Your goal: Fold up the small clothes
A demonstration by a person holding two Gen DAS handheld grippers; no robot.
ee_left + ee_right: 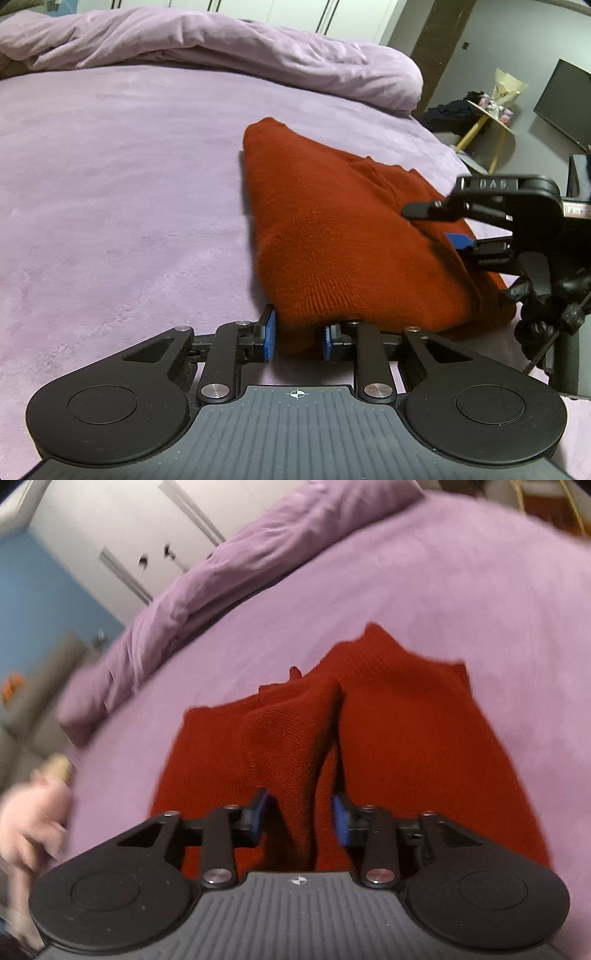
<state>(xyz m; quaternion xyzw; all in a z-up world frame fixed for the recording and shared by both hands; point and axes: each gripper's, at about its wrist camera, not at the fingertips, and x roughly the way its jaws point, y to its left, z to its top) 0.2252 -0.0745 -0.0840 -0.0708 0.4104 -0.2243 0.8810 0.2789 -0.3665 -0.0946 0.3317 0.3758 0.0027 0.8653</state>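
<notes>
A rust-red knit garment (332, 229) lies partly folded on the purple bed sheet (110, 184). My left gripper (298, 339) sits at its near corner, and the blue pads pinch a fold of the knit between them. At the right in the left wrist view, my right gripper (439, 227) hovers over the garment's right side with its jaws apart. The right wrist view is blurred. There the right gripper (300, 816) straddles a raised ridge of the red garment (406, 731), and the pads stand off the cloth.
A rumpled purple duvet (221, 48) is heaped along the far side of the bed. Beyond the bed's right edge stand a yellow side table (487, 118) and a dark screen (565, 99). A person's hand (33, 819) shows blurred at the left.
</notes>
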